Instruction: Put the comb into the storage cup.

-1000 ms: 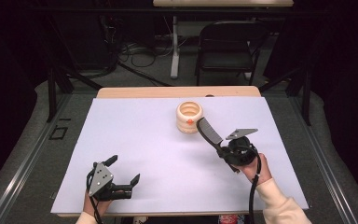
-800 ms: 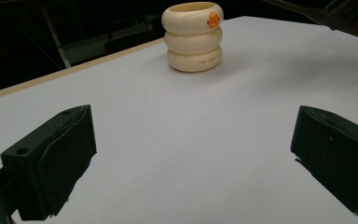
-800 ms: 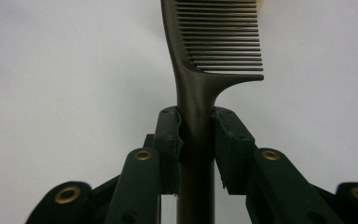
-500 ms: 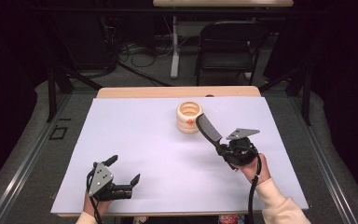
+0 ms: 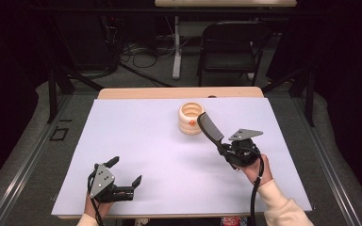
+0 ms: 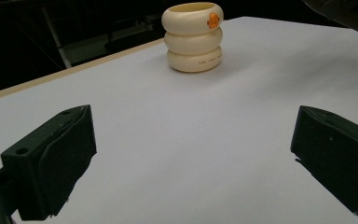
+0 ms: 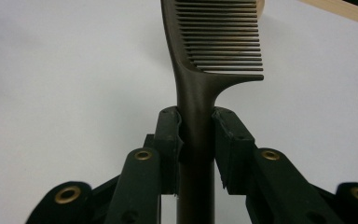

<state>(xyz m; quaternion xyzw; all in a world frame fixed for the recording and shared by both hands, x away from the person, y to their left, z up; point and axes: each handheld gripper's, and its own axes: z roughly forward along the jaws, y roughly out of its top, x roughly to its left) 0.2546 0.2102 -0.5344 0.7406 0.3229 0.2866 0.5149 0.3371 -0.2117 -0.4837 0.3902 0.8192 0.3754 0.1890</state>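
Observation:
A cream ribbed cup [image 5: 192, 118] stands upright toward the back of the white table sheet [image 5: 136, 136]; it is also ahead in the left gripper view [image 6: 193, 37]. My right gripper [image 5: 224, 147] is shut on the handle of a dark comb [image 5: 210, 128], held off the sheet and slanting up with its toothed end close beside the cup. In the right gripper view the pads [image 7: 170, 135] clamp the comb's handle [image 7: 196, 93] on both sides. My left gripper [image 5: 127, 170] rests low near the front left edge, open, with nothing between its jaws [image 6: 193, 154].
The sheet covers a wooden table whose bare strip [image 5: 179, 92] shows at the back. Beyond it on the dark floor stand a black folding chair [image 5: 231, 42] and loose cables [image 5: 136, 52]. Metal rails run along both sides of the table.

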